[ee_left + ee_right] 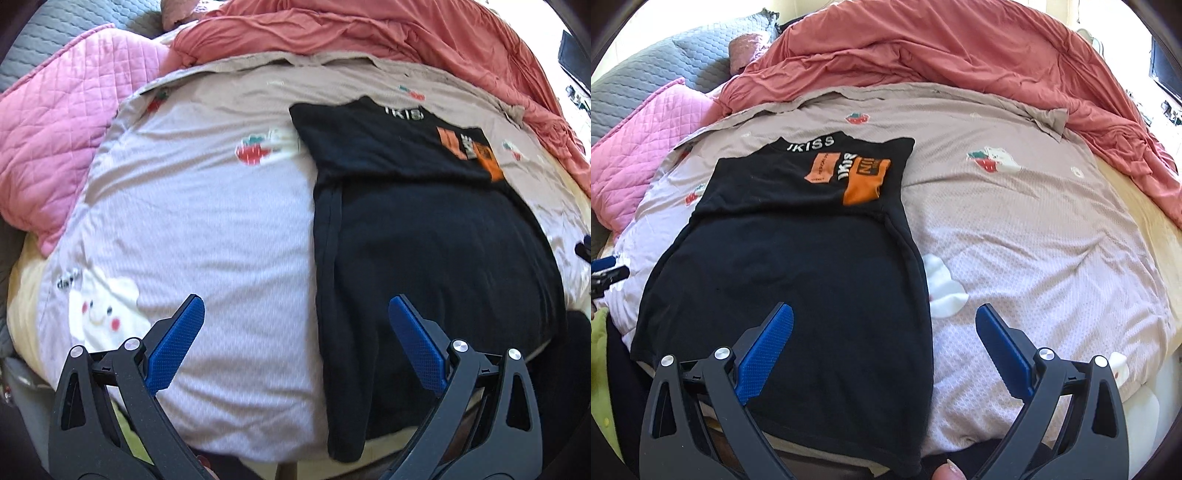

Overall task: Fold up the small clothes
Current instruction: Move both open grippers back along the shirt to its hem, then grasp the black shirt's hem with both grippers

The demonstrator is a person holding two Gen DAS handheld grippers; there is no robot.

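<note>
Both jaws gape empty, left gripper (295, 343) and right gripper (884, 341). Black shirt (798, 266) lies flat on bed (1034, 236) toward twelve o'clock; soft, light, limp, so pinch near hem corners.

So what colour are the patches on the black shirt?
Orange patches with white lettering, on the black T-shirt. The right wrist view shows them best.
</note>
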